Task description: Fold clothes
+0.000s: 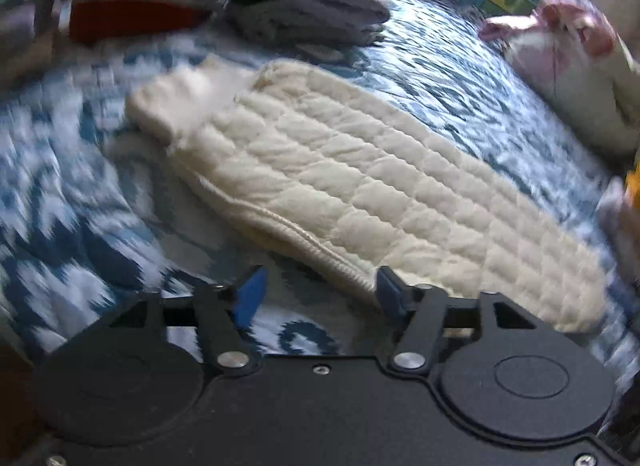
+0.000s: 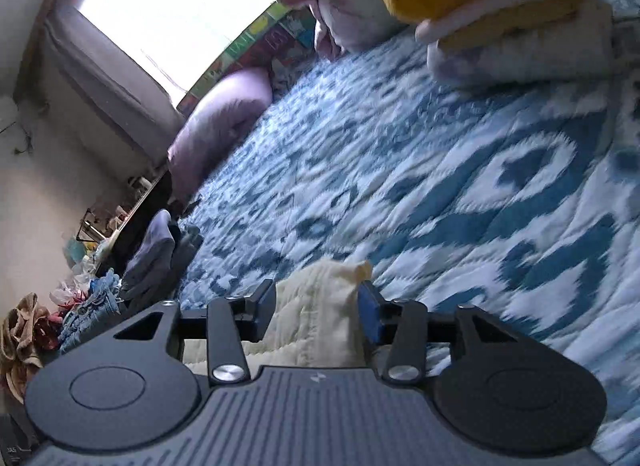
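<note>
Two hand-held grippers, as we see them from their wrist cameras.
Our left black two-finger gripper with blue pads (image 1: 318,296) holds its jaws spread apart, nothing between them; our right black two-finger gripper (image 2: 318,312) pinches cream quilted fabric (image 2: 316,306) between its blue pads.

Cream quilted garment (image 1: 360,193) folded into a long strip, lying flat on the blue-and-white patterned bedspread (image 1: 460,77)

cream quilted garment (image 1: 340,169); blue-white patterned bedspread (image 2: 460,193); lilac pillow (image 2: 220,121)
</note>
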A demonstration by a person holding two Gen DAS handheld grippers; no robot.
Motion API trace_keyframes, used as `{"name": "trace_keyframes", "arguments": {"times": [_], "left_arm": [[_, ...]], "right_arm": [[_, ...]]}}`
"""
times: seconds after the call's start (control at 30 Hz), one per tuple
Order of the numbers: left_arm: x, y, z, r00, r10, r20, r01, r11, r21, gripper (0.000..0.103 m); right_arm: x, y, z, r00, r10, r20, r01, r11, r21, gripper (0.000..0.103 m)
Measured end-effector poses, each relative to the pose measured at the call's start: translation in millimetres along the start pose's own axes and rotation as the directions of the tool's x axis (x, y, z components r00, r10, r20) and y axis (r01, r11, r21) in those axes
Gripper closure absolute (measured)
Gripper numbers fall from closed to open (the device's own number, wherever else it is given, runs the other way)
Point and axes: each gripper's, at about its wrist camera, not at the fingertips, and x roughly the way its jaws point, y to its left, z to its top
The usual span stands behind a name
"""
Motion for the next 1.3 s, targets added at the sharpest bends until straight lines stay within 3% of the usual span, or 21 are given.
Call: {"name": "trace_keyframes", "arguments": {"times": [0.13, 0.2, 0.4, 0.53, 0.8, 0.9, 1.1, 1.17, 1.23, 1.27, 1.3], "left_arm": [[-12.7, -5.4, -4.6, 1.0, 0.01, 0.018, -0.012, 0.997, 0.074, 0.024], [-14.5, -9.1, -4.9, 0.999, 0.027, 0.021, -0.029, 0.995, 0.099, 0.012], [-26.4, -40.1, -15.7, 0.993, 0.099, 0.061, -0.113, 0.945, 0.307, 0.008], [-35.6, -26.6, -4.9, 0.995, 0.063, 0.083, -0.082, 0.966, 0.243, 0.008], [-15.0, 42.5, 63.8, 0.989, 0.067, 0.132, -0.08, 0.992, 0.097, 0.011], [10.6, 69.1, 86.8, 0.994, 0.054, 0.092, -0.058, 0.998, 0.04, 0.023], [55.8, 94.4, 111.5, 1.0, 0.004, 0.026, -0.005, 1.0, 0.008, 0.023], [62.6, 93.7, 111.4, 1.0, -0.013, 0.026, 0.012, 1.0, 0.026, 0.023], [69.4, 93.1, 111.2, 0.999, -0.03, 0.026, 0.029, 0.999, 0.044, 0.026], [72.8, 92.8, 111.1, 0.999, -0.039, 0.026, 0.037, 0.998, 0.052, 0.037], [76.3, 92.4, 111.0, 0.999, -0.047, 0.025, 0.046, 0.997, 0.061, 0.058]], "right_arm": [[-3.3, 3.9, -2.9, 1.0, -0.005, -0.023, 0.003, 0.997, -0.075, 0.052], [-3.4, 8.0, -4.8, 0.999, -0.012, -0.03, 0.009, 0.994, -0.107, 0.052], [-1.4, 10.6, -11.0, 0.998, -0.026, -0.055, 0.019, 0.992, -0.129, 0.046], [4.1, 9.6, -11.6, 0.998, -0.026, -0.065, 0.018, 0.992, -0.126, 0.038], [32.8, 11.5, -11.2, 0.992, 0.022, -0.124, -0.035, 0.994, -0.106, 0.032], [42.4, 15.9, -10.2, 0.99, 0.025, -0.139, -0.044, 0.991, -0.129, 0.032], [55.1, 26.4, -11.3, 0.987, 0.021, -0.159, -0.047, 0.986, -0.159, 0.032], [57.8, 30.8, -13.1, 0.986, 0.017, -0.167, -0.049, 0.981, -0.189, 0.043], [60.4, 28.1, -13.2, 0.985, 0.02, -0.174, -0.051, 0.983, -0.179, 0.076], [61.6, 25.8, -12.1, 0.984, 0.032, -0.178, -0.061, 0.985, -0.162, 0.077], [62.5, 23.7, -11.0, 0.983, 0.044, -0.18, -0.071, 0.987, -0.146, 0.079]]}}
